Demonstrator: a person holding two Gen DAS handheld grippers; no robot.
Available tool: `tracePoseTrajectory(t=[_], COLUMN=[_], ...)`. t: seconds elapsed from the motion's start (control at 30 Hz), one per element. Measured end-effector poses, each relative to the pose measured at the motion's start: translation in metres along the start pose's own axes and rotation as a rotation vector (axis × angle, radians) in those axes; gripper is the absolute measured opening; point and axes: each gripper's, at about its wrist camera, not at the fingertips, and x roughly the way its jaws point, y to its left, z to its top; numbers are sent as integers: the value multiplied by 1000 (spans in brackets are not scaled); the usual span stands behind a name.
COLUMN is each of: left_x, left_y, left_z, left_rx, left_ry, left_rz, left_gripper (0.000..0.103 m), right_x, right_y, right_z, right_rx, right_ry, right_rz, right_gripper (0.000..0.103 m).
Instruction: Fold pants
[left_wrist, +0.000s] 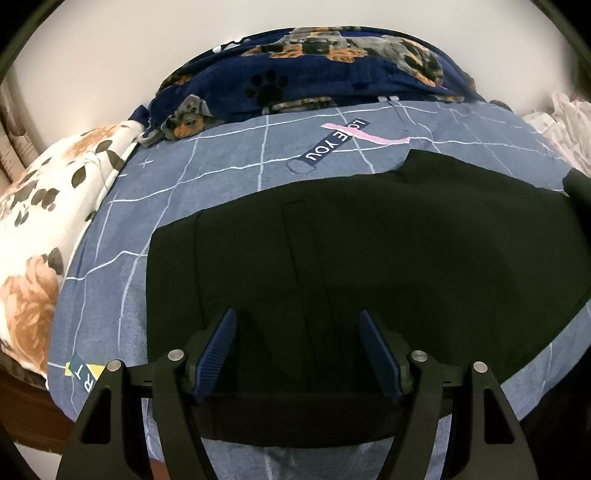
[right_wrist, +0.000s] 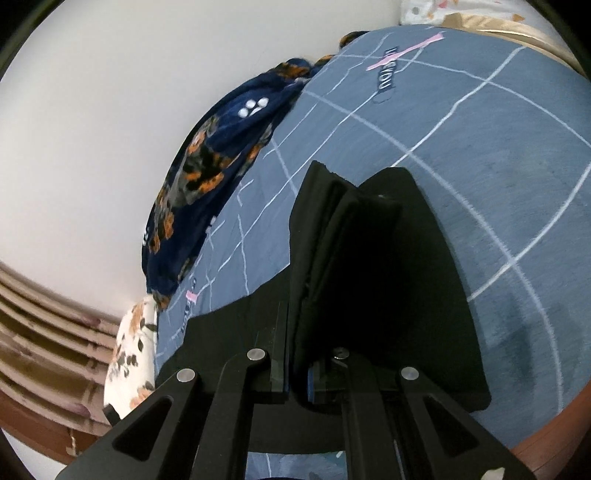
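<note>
**A:** Left wrist first. What did you have?

**B:** My left gripper (left_wrist: 298, 325) hung over the black pants (left_wrist: 369, 258) with its blue-padded fingers (left_wrist: 216, 354) spread wide and nothing between them. The pants lay flat on the blue grid bedsheet (left_wrist: 221, 177), filling the middle of the view, the near edge running just under the fingers. I couldn't say whether the pads touched the cloth.

**A:** Around them?

**B:** A navy dog-print blanket (left_wrist: 314, 74) was heaped along the far side against the white wall, and a floral pillow (left_wrist: 48, 206) sat off to the left. "LOVE YOU" was printed on the sheet just beyond the pants.

**A:** Right wrist?

**B:** My right gripper (right_wrist: 297, 369) was pinching the pants (right_wrist: 369, 277), fingers pressed close on a thick fold of several layers. That fold stood up from the fingers, lifted off the sheet (right_wrist: 498, 166), while the rest of the cloth trailed down onto it at either side.

**A:** Any containers?

**B:** I saw only the bed. The blanket (right_wrist: 221, 147) ran along the left edge, the pillow (right_wrist: 129, 350) lower left.
</note>
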Motion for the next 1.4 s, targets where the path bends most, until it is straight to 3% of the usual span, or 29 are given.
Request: tracePoseTrajectory(t=[0.83, 1.4], left_x=[1, 2], left_y=[-3, -5], left_z=[-1, -1], left_rx=[11, 12], left_ry=[11, 14], left_rz=[0, 0], left_gripper=[77, 78], right_x=[54, 69], right_y=[70, 91], right_z=[-56, -72], right_rx=[-238, -343], right_ry=[155, 182], right_rz=[-14, -46], right_gripper=[8, 8])
